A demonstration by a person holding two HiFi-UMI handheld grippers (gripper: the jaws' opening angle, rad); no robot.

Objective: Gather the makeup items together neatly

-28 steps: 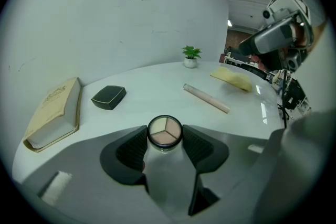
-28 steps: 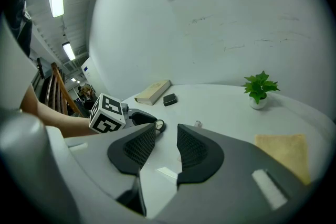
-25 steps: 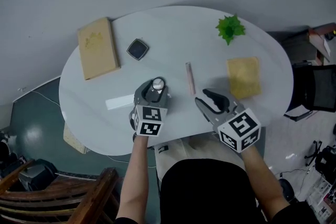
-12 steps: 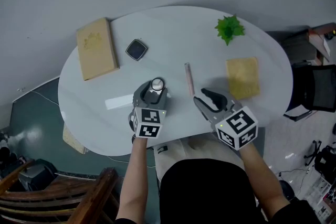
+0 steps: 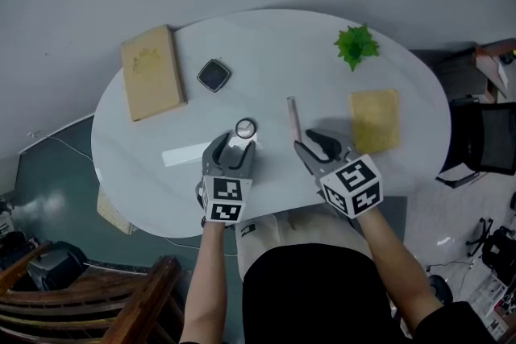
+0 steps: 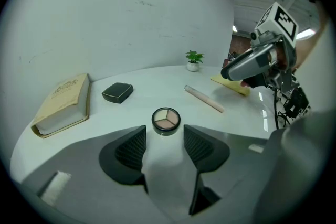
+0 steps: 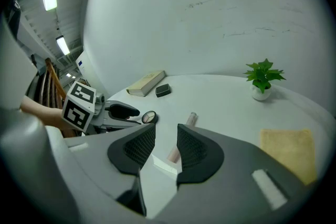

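The left gripper (image 6: 164,134) hangs low in the middle of the head view with its jaws spread wide. They have just been opening, and nothing is between them. The round eyeshadow pot (image 5: 245,128) lies flat on the white table (image 5: 266,44) just ahead of the tips, untouched.

To its right, the right gripper (image 7: 165,131) has its jaws partly parted and grasps nothing. The pink stick (image 5: 293,119) lies on the table beyond the tips and shows through the gap in that gripper's own view.

I'd say the step in hand is fetching that stick to set it by the pot. To do it well, the gripper should come down square, one pad on each side of the stick near the middle of its length. It should close across the narrow width only once the tips are almost on the table. The stick is thin and looks round, so I'd expect a nudge from one pad alone to roll it away.

The stick lies near the centre of the head view, right of the pot. Its long axis runs nearly straight up and down the frame, with the upper end leaning slightly left and the lower end toward the right gripper. I can't tell which end is the cap. The black compact (image 5: 214,75) sits apart at upper left beside a book (image 5: 151,72), not yet gathered.
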